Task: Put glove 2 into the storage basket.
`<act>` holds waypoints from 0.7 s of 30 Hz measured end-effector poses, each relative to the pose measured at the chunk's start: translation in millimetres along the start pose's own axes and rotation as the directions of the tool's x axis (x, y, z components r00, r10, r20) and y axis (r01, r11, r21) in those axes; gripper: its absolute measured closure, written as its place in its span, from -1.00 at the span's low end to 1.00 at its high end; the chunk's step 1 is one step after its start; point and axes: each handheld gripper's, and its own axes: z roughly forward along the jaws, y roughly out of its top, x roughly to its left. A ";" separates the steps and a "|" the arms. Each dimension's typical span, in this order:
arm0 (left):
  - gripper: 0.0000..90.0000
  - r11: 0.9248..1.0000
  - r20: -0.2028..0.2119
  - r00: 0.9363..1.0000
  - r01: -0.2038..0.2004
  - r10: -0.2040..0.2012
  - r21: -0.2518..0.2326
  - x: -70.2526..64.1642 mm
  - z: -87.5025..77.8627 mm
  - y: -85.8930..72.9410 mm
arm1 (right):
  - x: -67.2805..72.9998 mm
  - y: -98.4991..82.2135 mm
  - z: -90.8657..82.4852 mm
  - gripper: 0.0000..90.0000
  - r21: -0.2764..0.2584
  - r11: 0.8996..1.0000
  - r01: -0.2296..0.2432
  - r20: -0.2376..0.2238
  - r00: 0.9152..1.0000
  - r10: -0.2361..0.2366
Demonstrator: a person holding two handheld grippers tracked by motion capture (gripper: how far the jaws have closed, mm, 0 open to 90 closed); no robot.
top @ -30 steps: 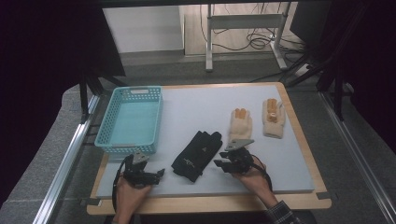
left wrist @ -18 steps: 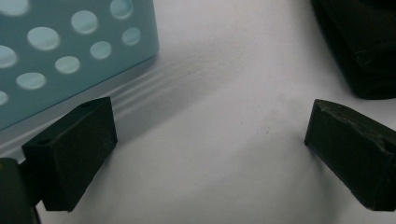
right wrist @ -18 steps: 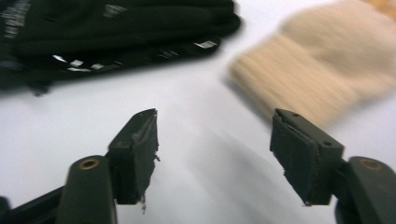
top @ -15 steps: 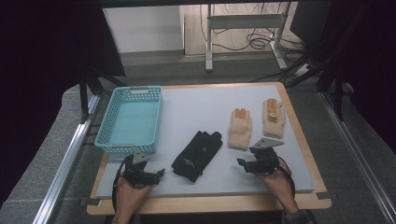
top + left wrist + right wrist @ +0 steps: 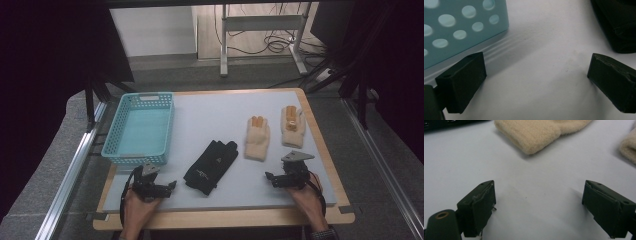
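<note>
A black glove [image 5: 211, 166] lies at the middle front of the white mat [image 5: 215, 115]. Two beige gloves lie to its right, one nearer [image 5: 257, 138] and one farther right [image 5: 292, 126]. My right gripper [image 5: 270, 179] rests low on the mat just in front of the nearer beige glove's cuff [image 5: 541, 132]. Its jaws have just been opening and stand wide with bare mat between them [image 5: 539, 205]. My left gripper [image 5: 170, 185] sits at the front left, open and holding nothing [image 5: 536, 77]. The black glove [image 5: 616, 25] lies just beyond its right jaw.
A teal perforated basket [image 5: 140, 127] stands at the mat's left, and its wall [image 5: 454, 27] is close to my left jaw. The wooden table rim [image 5: 320, 145] frames the mat. A metal rail [image 5: 75, 165] runs along the left side.
My right gripper has moved to the right, away from the black glove and toward the beige gloves, and its jaws have spread. The left gripper has stayed put.
</note>
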 end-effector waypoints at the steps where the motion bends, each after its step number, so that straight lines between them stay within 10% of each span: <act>1: -0.95 1.000 0.001 1.000 0.000 0.000 0.000 0.0 0.0 0.0 | -0.2 -0.1 0.0 -0.76 0.000 1.000 -0.002 0.000 1.000 0.002; 14: -0.95 1.000 0.000 1.000 -0.015 0.015 0.018 -1.2 -2.1 3.7 | 0.3 -1.0 0.5 -0.76 -0.006 1.000 0.001 0.006 1.000 -0.001; 21: -0.94 0.999 0.071 0.997 -0.032 0.033 -0.018 -11.9 -14.0 13.9 | 0.4 -1.1 0.4 -0.76 -0.007 1.000 0.002 0.007 1.000 -0.002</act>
